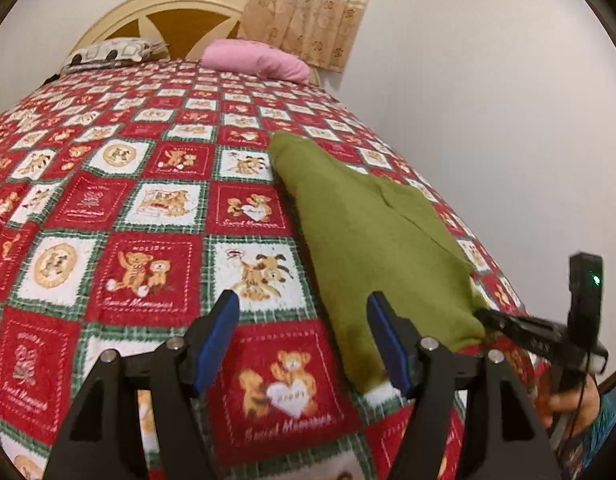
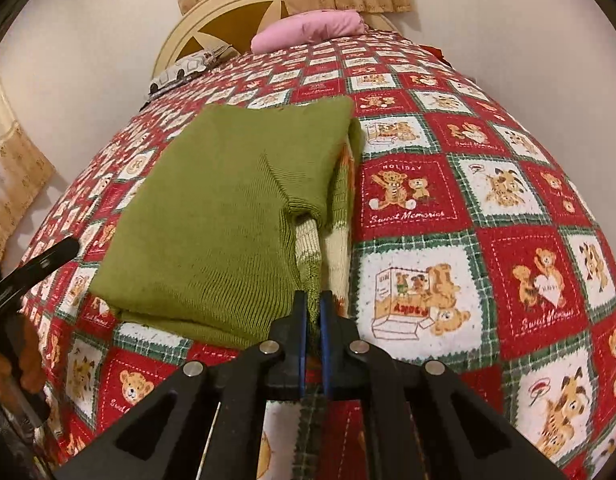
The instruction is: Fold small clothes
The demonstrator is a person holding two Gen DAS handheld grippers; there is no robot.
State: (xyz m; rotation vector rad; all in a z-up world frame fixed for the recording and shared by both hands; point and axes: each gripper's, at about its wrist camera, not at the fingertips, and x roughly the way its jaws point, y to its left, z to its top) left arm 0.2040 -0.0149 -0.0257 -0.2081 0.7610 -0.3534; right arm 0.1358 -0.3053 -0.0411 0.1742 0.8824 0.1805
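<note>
My left tongs (image 1: pixel 302 334) spread wide above the teddy-bear bedspread (image 1: pixel 148 216), my right tongs (image 2: pixel 313 314) pressed together, it seems pinching the near edge of the green sweater (image 2: pixel 212 216), sweater lying folded on the bedspread, pink pillow (image 2: pixel 308 30) far behind
</note>
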